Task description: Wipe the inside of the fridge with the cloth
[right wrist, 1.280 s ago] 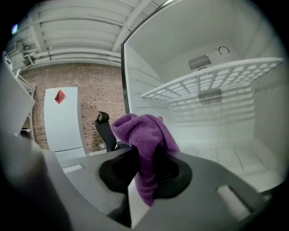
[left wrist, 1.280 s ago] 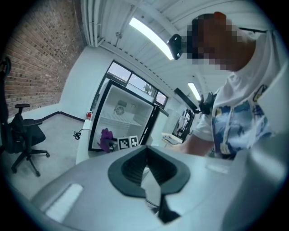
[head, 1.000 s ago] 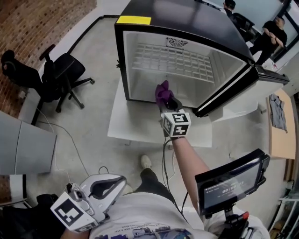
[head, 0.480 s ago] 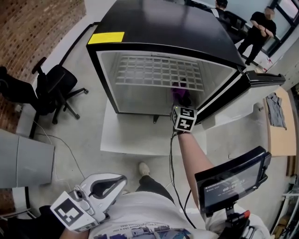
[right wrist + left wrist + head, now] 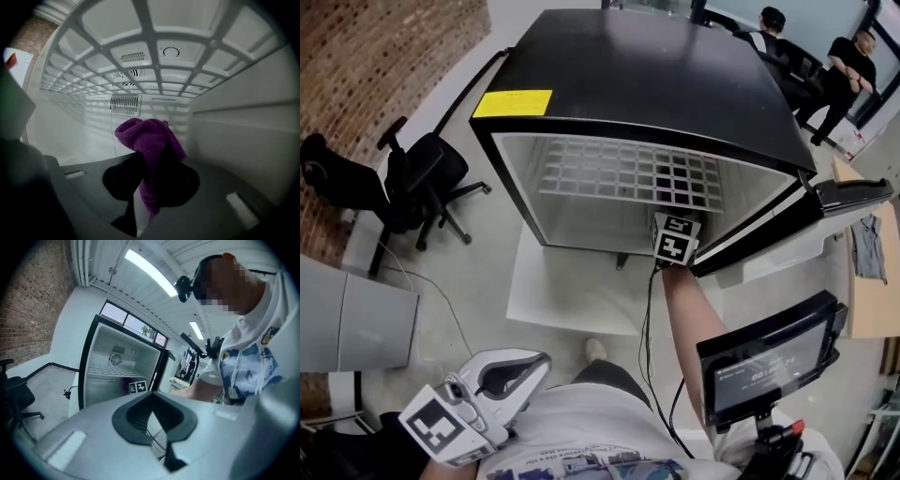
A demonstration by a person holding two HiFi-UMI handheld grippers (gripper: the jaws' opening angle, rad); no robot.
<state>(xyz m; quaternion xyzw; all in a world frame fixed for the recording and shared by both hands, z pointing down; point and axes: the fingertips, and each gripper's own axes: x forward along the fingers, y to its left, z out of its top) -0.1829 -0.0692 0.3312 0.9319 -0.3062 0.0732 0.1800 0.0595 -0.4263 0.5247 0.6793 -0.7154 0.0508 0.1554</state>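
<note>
- Cloth [image 5: 147, 140]: purple wad, likely soft, light and limp; bunched and clamped in right tongs [image 5: 145, 187], loose end flopping past the tips. Probably best held by a thick bunch.
- Sits inside fridge [image 5: 647, 75], under shelf [image 5: 154, 47], near the right wall.
- Left tongs [image 5: 152, 416]: closed on nothing, well apart from fridge.

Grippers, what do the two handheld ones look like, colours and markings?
The left gripper is a pale grey moulded shell, dark round the jaws, with a black-and-white marker cube. The right gripper matches, its cube likewise; a black cable trails from it.
</note>
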